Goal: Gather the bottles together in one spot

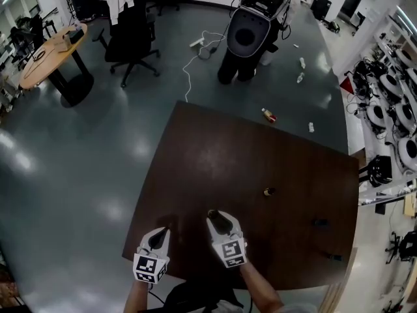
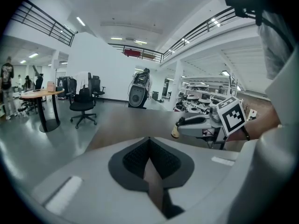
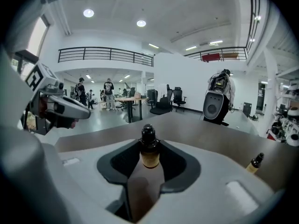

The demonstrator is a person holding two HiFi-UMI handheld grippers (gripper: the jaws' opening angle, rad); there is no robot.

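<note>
Mid-carry, seemingly: grips a black-capped amber dropper bottle (image 3: 150, 153) in the right gripper (image 1: 219, 221) over the brown table (image 1: 215, 155), near edge; holds the left gripper (image 1: 158, 238) pinched together, empty; next, likely calls for setting it upright beside the second dropper bottle (image 1: 268, 192).

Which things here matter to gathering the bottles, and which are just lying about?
Job:
- small amber black-capped bottle, held in the right gripper
- matching amber bottle on the dark brown table

Lying about:
- black office chair
- round wooden table
- white cable
</note>
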